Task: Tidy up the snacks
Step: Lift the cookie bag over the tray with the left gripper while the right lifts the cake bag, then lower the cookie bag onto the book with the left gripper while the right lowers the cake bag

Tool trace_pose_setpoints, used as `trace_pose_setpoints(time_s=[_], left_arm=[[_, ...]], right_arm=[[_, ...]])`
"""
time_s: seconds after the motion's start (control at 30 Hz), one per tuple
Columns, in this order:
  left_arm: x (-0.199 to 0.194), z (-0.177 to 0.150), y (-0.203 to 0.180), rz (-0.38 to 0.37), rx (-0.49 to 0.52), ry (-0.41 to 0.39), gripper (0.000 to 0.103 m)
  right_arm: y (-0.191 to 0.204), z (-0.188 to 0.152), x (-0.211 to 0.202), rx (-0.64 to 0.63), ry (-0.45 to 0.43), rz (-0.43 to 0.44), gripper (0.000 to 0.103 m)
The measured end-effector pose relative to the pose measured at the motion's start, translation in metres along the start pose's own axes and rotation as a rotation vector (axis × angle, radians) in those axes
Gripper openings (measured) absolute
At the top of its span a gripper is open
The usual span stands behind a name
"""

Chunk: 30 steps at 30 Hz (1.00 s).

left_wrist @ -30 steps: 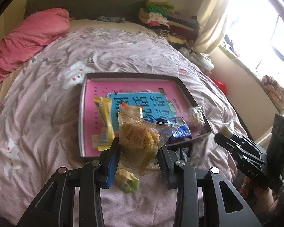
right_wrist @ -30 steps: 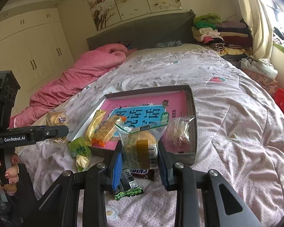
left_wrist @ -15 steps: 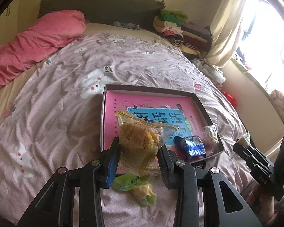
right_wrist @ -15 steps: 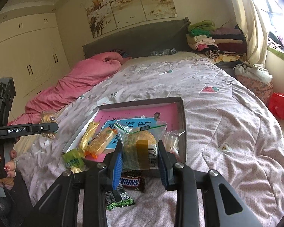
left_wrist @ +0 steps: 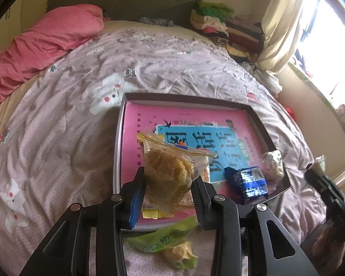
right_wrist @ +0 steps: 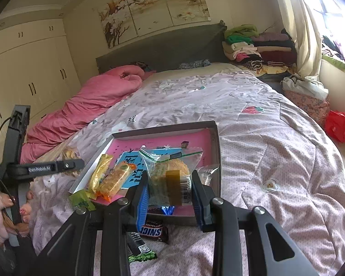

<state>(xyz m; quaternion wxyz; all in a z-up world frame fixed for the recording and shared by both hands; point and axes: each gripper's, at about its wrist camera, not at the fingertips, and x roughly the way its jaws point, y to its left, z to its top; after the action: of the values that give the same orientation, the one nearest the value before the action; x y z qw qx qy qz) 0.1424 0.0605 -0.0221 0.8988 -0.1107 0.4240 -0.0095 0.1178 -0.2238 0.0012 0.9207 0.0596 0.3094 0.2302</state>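
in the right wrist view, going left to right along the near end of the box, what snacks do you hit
green packet → yellow wrapped bar → orange wrapped bar → clear bag with the round cake, held in the right gripper → small clear packet at the box right wall

Both wrist views close, sharing tray [left_wrist: 260,124].

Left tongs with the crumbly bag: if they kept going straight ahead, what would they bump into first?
Probably the pink book lying inside the grey box. The left tongs hold the snack bag over the box's near end, pointing along it. How high they are is hard to judge.
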Motion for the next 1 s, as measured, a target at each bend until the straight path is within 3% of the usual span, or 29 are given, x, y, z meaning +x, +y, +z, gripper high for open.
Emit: trace_pose_setpoints(time_s=[0.2, 1.0], left_arm=[[0.013, -0.005, -0.008, 0.025, 0.045, 0.019, 0.039], [0.031, -0.008, -0.029, -0.013, 0.083, 0.061, 0.039]], right_arm=[[-0.008, 0.000, 0.009, 0.024, 0.019, -0.018, 0.034], [-0.007, -0.008, 0.045, 0.008, 0.097, -0.055, 0.034]])
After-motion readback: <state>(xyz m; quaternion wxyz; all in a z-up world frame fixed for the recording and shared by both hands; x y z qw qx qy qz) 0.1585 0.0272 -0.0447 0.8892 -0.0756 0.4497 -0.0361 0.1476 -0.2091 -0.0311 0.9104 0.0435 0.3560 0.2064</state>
